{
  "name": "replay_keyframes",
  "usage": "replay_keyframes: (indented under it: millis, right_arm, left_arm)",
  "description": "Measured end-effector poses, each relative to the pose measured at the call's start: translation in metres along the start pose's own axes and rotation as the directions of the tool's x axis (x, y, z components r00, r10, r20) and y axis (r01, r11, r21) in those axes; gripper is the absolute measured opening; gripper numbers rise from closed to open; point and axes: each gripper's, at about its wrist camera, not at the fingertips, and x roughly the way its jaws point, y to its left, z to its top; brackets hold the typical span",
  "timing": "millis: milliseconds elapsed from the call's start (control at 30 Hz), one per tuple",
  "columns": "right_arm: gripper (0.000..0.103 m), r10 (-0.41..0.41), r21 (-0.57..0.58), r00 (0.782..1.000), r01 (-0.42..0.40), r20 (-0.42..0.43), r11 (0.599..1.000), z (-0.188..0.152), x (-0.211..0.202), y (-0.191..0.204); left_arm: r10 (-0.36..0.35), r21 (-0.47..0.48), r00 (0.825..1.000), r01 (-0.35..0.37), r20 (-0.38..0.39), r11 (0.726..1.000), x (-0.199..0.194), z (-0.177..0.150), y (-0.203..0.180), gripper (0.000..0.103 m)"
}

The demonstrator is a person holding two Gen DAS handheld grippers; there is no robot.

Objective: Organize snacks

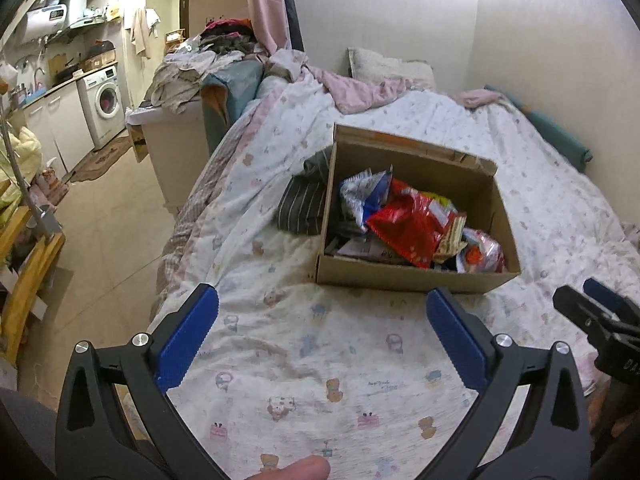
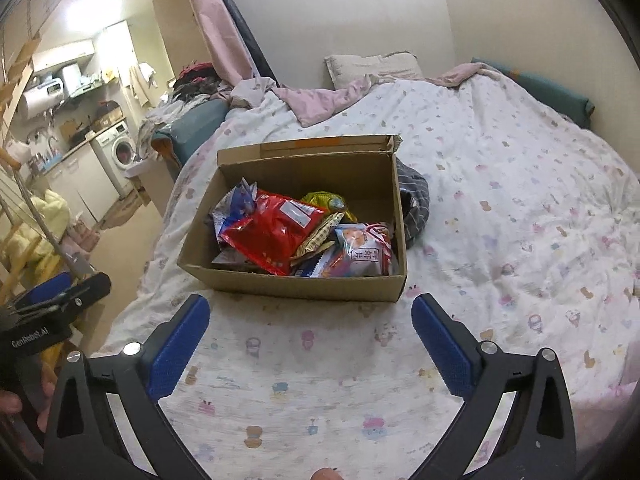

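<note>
Cardboard makes up the box (image 2: 294, 284) that holds every snack in sight; it sits on the printed bedspread (image 2: 500, 208), ahead of both grippers, its top open and its flap standing at the far side. Inside lie crinkled packets in a loose heap: a red bag (image 2: 272, 232) near the middle, a blue-and-white packet (image 2: 236, 204) to its left, a yellow one (image 2: 324, 200) toward the far wall, and a clear-fronted pack with red print (image 2: 364, 252) in the near right corner. A striped grey cloth (image 2: 414, 204) is bunched against the box's right wall, outside it.

Both the left gripper (image 1: 322, 336) and the right gripper (image 2: 310, 338) hang over bare bedspread just short of the box's near wall, jaws spread as wide as they go and holding nothing.

The box's long axis runs left to right across the right view, so its near wall faces the right gripper squarely. In the left view the box lies ahead and to the right, turned corner-on. I judge the right hand better placed for the packets in the near right corner, the left for the blue-and-white packet, and either must clear the near wall before dropping in
</note>
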Motion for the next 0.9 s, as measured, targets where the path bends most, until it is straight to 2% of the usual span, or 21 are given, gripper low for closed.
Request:
replay_keyframes:
  millis: [200, 400, 900]
  right_arm:
    - [0.103, -0.011, 0.023, 1.000, 0.011, -0.010, 1.000, -0.0002, 0.0076, -0.0067]
    - [0.103, -0.024, 0.035, 1.000, 0.025, -0.013, 0.999, 0.0001, 0.0105, -0.0096]
    - [0.103, -0.028, 0.035, 1.000, 0.028, -0.001, 0.999, 0.0009, 0.0074, -0.0100]
  left_arm:
    - [-0.010, 0.003, 1.000, 0.010, 0.009, 1.000, -0.0018, -0.0002, -0.0038, 0.103]
    - [-0.021, -0.004, 0.999, 0.021, -0.028, 1.000, 0.0030, -0.0010, -0.0041, 0.103]
    - [-0.022, -0.004, 1.000, 0.022, -0.016, 1.000, 0.0034, -0.0014, -0.0040, 0.103]
